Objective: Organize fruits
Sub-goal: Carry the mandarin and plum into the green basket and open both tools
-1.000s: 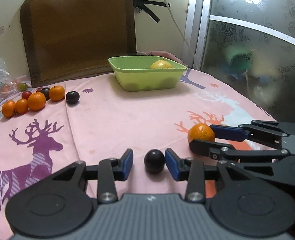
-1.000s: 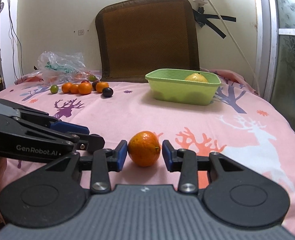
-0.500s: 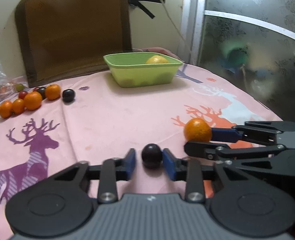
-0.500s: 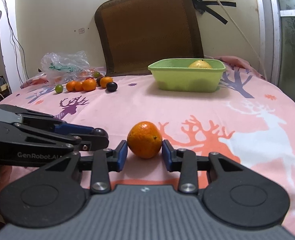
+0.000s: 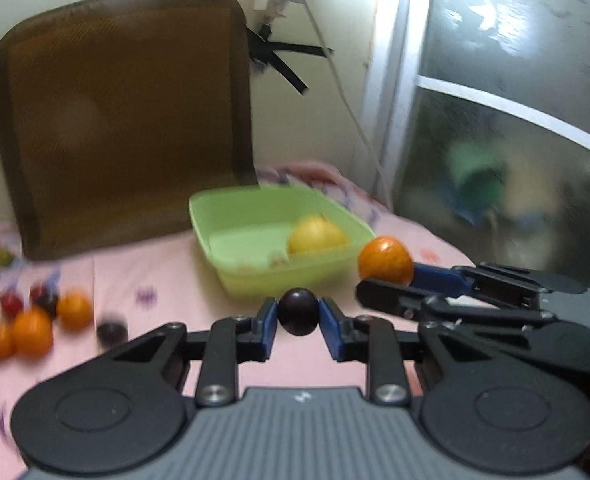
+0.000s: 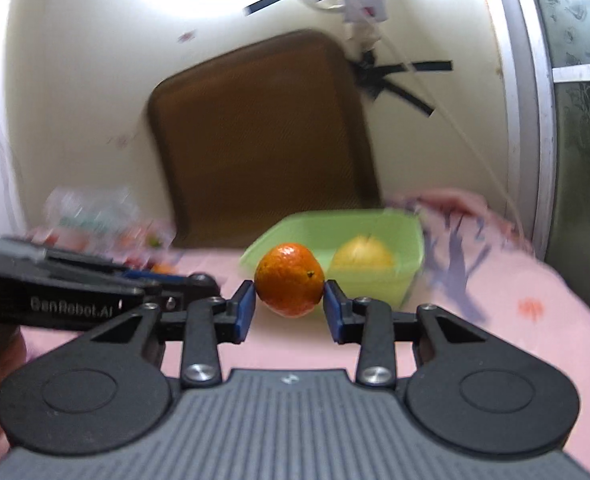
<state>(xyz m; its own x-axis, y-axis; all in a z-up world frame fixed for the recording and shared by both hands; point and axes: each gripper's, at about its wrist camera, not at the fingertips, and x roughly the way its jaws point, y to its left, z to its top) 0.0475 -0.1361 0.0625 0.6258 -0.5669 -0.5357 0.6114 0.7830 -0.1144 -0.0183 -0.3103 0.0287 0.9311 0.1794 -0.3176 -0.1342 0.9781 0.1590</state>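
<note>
I have my left gripper (image 5: 297, 312) clamped on the small, smooth, slippery dark plum (image 5: 298, 311) and my right gripper (image 6: 288, 297) on the firm orange (image 6: 288, 290), both pinched across their middles, near the green basin (image 5: 231, 216)

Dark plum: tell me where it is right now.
The dark plum sits clamped in the left hand-held gripper, in front of the green tub, left of the orange.
</note>
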